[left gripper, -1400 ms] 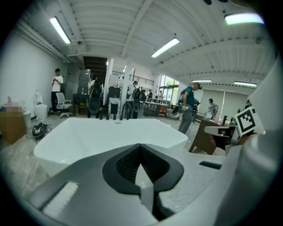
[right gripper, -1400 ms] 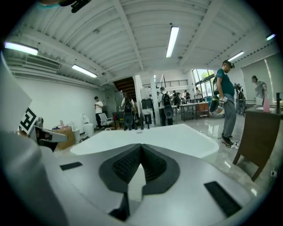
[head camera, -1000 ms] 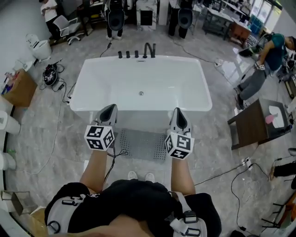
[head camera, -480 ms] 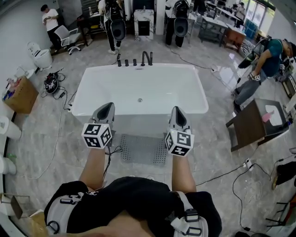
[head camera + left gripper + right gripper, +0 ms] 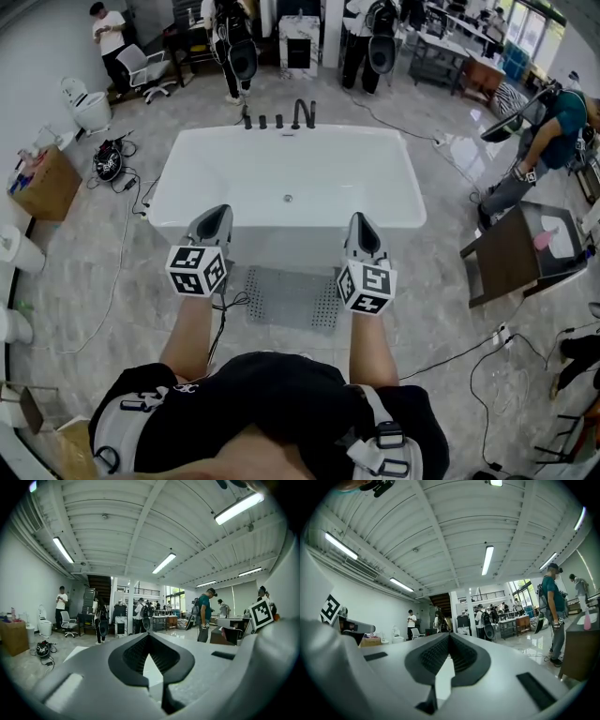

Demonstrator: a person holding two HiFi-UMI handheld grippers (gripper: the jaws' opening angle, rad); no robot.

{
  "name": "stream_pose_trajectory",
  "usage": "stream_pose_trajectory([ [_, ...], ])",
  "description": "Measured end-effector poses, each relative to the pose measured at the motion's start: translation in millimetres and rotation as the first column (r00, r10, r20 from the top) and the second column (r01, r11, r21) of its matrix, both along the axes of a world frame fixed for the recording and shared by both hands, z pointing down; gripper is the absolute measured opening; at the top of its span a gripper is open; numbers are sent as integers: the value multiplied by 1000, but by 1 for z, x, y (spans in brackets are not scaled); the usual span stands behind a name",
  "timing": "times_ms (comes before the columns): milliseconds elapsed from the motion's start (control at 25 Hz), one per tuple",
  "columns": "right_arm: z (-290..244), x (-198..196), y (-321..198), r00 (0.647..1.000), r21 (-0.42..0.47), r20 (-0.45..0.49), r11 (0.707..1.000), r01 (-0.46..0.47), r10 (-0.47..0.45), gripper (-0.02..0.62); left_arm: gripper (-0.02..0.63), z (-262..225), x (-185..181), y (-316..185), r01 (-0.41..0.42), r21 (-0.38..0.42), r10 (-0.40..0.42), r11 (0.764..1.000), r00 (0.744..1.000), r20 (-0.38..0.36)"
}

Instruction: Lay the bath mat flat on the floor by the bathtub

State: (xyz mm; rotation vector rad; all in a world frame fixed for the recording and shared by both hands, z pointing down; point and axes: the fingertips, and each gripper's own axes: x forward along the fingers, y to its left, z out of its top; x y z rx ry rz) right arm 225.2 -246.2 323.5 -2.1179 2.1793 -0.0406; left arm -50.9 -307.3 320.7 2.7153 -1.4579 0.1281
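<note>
Left hand-held gripper [image 5: 218,217]: we hold it above the bathtub's near edge at 9 o'clock of the mat; its jaws are pressed together with nothing between them.
Right hand-held gripper [image 5: 360,225]: level with the left one, at 3 o'clock of the mat; its jaws are likewise closed and empty.
Bath mat [image 5: 287,295]: grey and perforated, it lies flat on the floor [image 5: 89,267] at 6 o'clock of the bathtub [image 5: 281,246], between our two forearms. Its far edge runs along the tub's near wall, and its right edge is hidden behind the right marker cube.
Edges: a black cable [image 5: 228,307] loops just beside the mat's left edge.
Open room: we see bare floor at 9 o'clock of the mat. At 3 o'clock there is floor as far as a dark table [image 5: 506,258], with another cable [image 5: 450,349] at 4 o'clock.
Tub surroundings: faucet [image 5: 303,111] at 12 o'clock, cardboard box [image 5: 42,183] at 10 o'clock.
</note>
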Motion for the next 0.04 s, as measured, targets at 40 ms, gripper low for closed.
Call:
stream_pose_trajectory([
  [40, -2, -2, -1, 1000, 6, -1, 1000, 5, -5, 5, 5, -1, -2, -1, 2, 3, -2, 1000, 1000, 2],
])
